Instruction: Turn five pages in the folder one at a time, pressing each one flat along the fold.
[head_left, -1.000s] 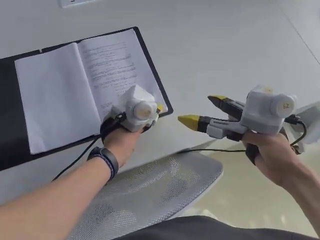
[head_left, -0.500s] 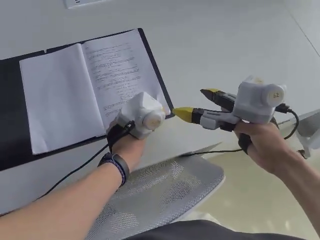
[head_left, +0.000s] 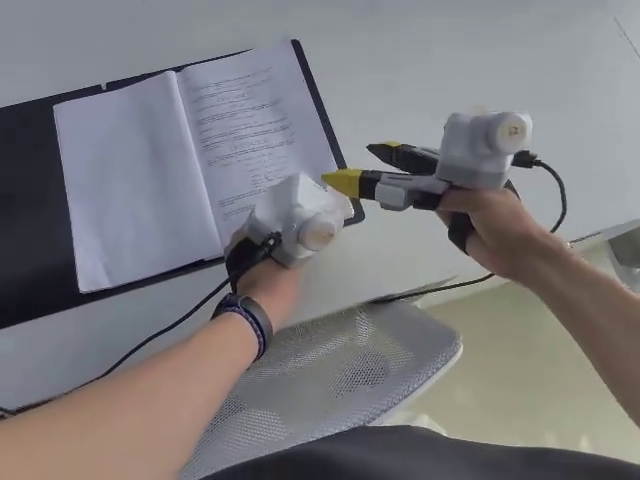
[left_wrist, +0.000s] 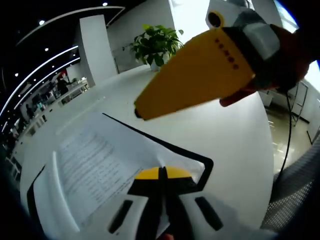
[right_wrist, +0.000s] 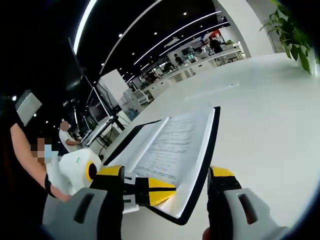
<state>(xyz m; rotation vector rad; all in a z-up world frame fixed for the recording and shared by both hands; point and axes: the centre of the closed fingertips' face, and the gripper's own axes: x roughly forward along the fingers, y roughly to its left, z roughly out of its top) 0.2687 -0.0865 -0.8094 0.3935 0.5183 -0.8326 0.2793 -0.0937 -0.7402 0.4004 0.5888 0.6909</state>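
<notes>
The black folder (head_left: 30, 250) lies open on the white table with white pages spread. Its printed right page (head_left: 250, 130) lies flat. My left gripper (left_wrist: 162, 173) is shut, its yellow tips at that page's (left_wrist: 95, 165) near right corner; whether a sheet is caught between them cannot be made out. In the head view its white body (head_left: 300, 220) hides the jaws. My right gripper (head_left: 362, 166) is open and hovers just right of the folder's right edge, pointing left. In the right gripper view its jaws (right_wrist: 167, 175) straddle the page (right_wrist: 175, 140) corner and the left gripper's tip (right_wrist: 157, 192).
A grey mesh chair back (head_left: 330, 370) sits below the table's near edge. Cables trail from both grippers. A potted plant (left_wrist: 155, 45) stands at the table's far end. White tabletop (head_left: 480, 60) stretches right of the folder.
My right gripper has moved left and up, from over the table's edge to beside the folder's right edge. The left gripper has stayed at the page corner. The head camera has shifted.
</notes>
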